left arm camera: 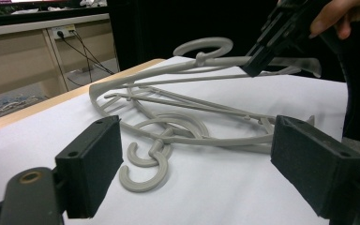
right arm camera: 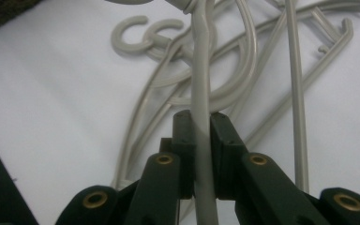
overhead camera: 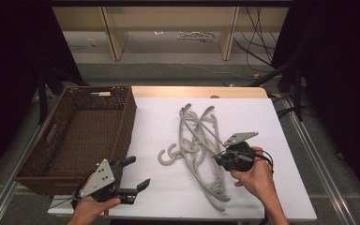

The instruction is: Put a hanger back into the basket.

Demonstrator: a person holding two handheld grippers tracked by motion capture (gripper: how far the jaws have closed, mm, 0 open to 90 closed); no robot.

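We seem to be in a lab or recording studio – black curtains (overhead camera: 9,70) hang at 9 and 3 o'clock, loose cables (overhead camera: 255,37) trail over the floor at 1 o'clock, and pale wooden shelving (overhead camera: 168,28) stands at 12. The table (overhead camera: 197,91) carries a white sheet (overhead camera: 168,126) – in the left gripper view a wall socket (left arm camera: 62,32) sits on the shelving

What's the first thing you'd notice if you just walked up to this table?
A tangled pile of grey hangers lies in the middle of the white table. The right gripper is pinched shut on one hanger's bar, lifting it a little, while the left gripper waits wide open near the front edge. A big brown wicker basket sits on the left, with nothing in it that I can see.
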